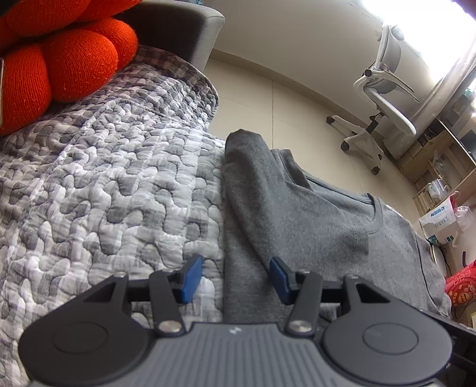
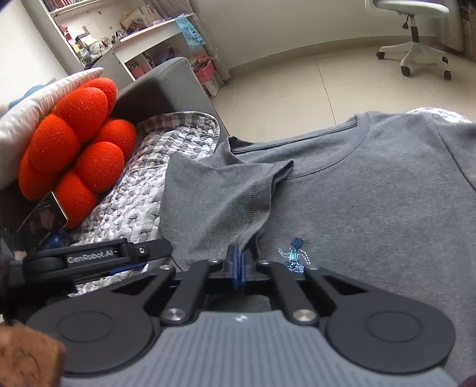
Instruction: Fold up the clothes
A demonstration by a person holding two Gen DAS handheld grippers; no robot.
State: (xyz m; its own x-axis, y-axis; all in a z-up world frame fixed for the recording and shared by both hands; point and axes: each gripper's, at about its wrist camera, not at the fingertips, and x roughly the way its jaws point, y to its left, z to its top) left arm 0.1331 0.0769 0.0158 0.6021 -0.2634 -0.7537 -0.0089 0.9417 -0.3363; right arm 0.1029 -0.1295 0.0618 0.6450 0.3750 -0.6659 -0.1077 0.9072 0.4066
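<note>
A grey T-shirt point(image 1: 297, 208) point(image 2: 372, 193) lies spread on a grey-and-white quilted cover point(image 1: 104, 178), collar toward the floor side. Its sleeve point(image 2: 214, 196) is folded over the chest, near a small blue print point(image 2: 293, 256). My right gripper point(image 2: 239, 259) is shut on the lower tip of that sleeve fold, the fabric pinched between its blue pads. My left gripper point(image 1: 235, 278) stands open over the shirt's left folded edge, one pad point(image 1: 192, 278) above the quilt and the other above the shirt, neither pressing on cloth.
A red knotted cushion point(image 1: 59, 59) point(image 2: 77, 148) leans against the grey sofa arm point(image 1: 184, 26), with a dark phone-like slab point(image 2: 41, 223) below it. Past the sofa edge is tiled floor point(image 2: 282, 83), with a white office chair point(image 1: 383, 98) and shelves point(image 2: 142, 38).
</note>
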